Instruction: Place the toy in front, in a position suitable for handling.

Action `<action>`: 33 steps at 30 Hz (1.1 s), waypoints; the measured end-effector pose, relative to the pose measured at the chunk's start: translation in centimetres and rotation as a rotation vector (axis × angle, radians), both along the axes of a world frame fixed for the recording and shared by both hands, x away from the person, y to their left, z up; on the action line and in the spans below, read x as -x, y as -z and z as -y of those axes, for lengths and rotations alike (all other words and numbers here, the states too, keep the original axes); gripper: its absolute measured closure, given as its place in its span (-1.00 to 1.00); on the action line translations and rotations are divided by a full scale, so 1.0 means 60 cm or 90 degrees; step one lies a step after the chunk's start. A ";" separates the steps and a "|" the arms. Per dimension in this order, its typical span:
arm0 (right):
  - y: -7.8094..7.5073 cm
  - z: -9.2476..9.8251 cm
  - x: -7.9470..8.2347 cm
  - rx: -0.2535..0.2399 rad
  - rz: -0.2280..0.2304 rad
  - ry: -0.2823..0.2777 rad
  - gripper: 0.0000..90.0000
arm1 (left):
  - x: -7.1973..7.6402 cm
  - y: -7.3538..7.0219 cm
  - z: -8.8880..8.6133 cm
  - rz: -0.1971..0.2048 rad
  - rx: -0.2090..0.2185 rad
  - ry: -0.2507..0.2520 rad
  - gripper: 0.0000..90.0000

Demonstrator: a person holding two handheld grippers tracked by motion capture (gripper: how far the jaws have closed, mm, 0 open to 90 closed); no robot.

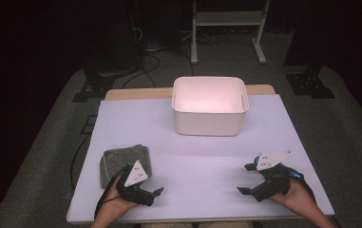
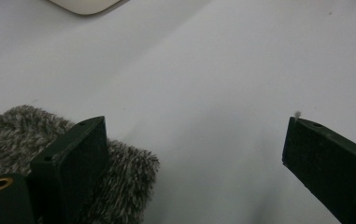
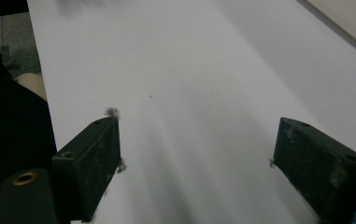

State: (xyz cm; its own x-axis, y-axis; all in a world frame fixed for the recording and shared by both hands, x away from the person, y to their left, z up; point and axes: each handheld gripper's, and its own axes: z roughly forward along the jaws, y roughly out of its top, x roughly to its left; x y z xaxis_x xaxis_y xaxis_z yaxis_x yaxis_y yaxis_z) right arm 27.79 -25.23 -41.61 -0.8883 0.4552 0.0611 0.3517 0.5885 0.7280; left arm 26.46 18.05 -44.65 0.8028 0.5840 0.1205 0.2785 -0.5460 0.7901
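Note:
A grey fuzzy cloth (image 1: 121, 160) lies folded on the white sheet at the near left. My left gripper (image 1: 151, 195) rests at the cloth's near right corner, jaws open and pointing right, nothing between them. In the left gripper view the cloth (image 2: 21, 135) lies behind the left jaw and bare sheet spans the wide gap of the left gripper (image 2: 196, 140). At the near right my right gripper (image 1: 246, 179) stands open, pointing left, over bare sheet. The right gripper (image 3: 196, 147) has grey fluff stuck on its pads (image 3: 108, 149) in its own view. A white bin (image 1: 210, 105) stands at the back centre.
The white sheet (image 1: 193, 161) covers a wooden table whose far edge (image 1: 136, 93) shows behind it. Black stands and cables sit on the floor to the left and right, and a white frame (image 1: 226, 28) stands beyond the bin. The bin's corner (image 2: 84, 5) shows at the top of the left gripper view.

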 end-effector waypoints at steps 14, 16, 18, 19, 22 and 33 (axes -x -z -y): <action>-0.044 0.090 -0.029 0.041 0.000 0.066 -0.70 | -0.001 0.000 0.000 0.000 -0.007 -0.001 -0.85; -0.041 0.102 -0.033 0.046 -0.008 0.081 -0.70 | -0.001 0.000 0.000 0.001 -0.006 -0.001 -0.85; -0.036 0.114 -0.038 0.053 -0.015 0.093 -0.70 | -0.001 -0.001 0.000 0.001 -0.006 -0.002 -0.85; -0.033 0.118 -0.040 0.056 -0.015 0.096 -0.70 | -0.001 0.000 0.000 0.001 -0.004 -0.002 -0.85; -0.024 0.132 -0.045 0.062 -0.025 0.111 -0.70 | -0.001 -0.001 0.000 0.000 -0.007 -0.001 -0.85; 0.015 0.162 -0.056 0.088 -0.053 0.148 -0.70 | -0.002 0.000 0.000 -0.001 -0.011 0.001 -0.85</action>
State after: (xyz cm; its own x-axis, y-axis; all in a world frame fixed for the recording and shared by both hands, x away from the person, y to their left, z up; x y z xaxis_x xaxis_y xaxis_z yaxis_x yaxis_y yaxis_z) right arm 31.14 -34.94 -42.51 -0.7534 0.6554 0.0528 0.5446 0.5770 0.6086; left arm 26.55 18.06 -44.63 0.8041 0.5802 0.1294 0.2787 -0.5602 0.7801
